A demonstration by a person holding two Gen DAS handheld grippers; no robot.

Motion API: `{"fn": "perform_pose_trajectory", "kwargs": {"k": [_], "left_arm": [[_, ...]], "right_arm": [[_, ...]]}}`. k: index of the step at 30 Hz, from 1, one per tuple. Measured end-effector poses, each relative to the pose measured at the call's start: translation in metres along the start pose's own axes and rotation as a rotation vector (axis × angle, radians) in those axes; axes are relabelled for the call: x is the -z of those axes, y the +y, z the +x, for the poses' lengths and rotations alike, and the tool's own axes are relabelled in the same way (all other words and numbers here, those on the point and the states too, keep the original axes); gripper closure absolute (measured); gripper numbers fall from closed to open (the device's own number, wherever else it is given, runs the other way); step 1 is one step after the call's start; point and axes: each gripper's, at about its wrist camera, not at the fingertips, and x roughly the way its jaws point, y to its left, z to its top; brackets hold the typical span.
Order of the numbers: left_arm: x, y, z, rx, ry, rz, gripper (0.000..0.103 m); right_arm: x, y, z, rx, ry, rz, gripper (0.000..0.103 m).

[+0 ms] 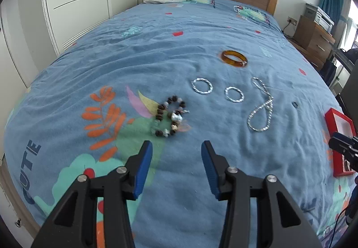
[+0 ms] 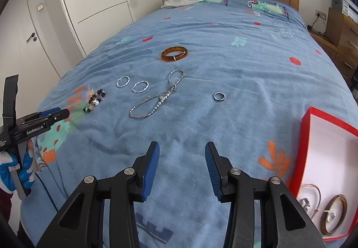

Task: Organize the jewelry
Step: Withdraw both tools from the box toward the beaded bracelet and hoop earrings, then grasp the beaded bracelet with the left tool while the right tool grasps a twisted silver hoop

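Left hand-held gripper (image 1: 176, 167) wide, empty, above bed (image 1: 156, 46), just short of beaded bracelet (image 1: 171, 116). Right hand-held gripper (image 2: 182, 169) wide, empty. Amber bangle (image 2: 174, 53), silver hoops (image 2: 140, 87), chain (image 2: 156, 98), ring (image 2: 219, 96) on bedspread. Red box (image 2: 306, 134) at right holds bangles.

Ahead of the open left hand-held gripper (image 1: 176, 167), bare blue bedspread (image 1: 179, 51) runs up to the dark beaded bracelet (image 1: 171, 117). In front of the open right hand-held gripper (image 2: 182, 167) the cloth is free up to the long silver chain necklace (image 2: 156, 98). The red-rimmed white box (image 2: 322, 136) blocks its right side.
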Motion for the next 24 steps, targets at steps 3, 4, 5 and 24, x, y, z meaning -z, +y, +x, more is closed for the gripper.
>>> {"fn": "perform_pose_trajectory", "kwargs": {"k": [3, 4, 5, 24], "left_arm": [[-0.007, 0.006, 0.011, 0.003, -0.004, -0.012, 0.059], [-0.009, 0.008, 0.014, 0.003, -0.004, -0.015, 0.059], [-0.011, 0.008, 0.016, 0.004, -0.004, -0.017, 0.059], [-0.03, 0.016, 0.068, 0.065, 0.012, -0.013, 0.058]], "right_arm": [[-0.003, -0.003, 0.012, -0.007, 0.003, 0.016, 0.061], [-0.004, -0.003, 0.015, -0.008, 0.005, 0.019, 0.061], [-0.005, -0.003, 0.017, -0.009, 0.006, 0.021, 0.061], [-0.032, 0.034, 0.065, -0.074, -0.003, 0.022, 0.061]]}}
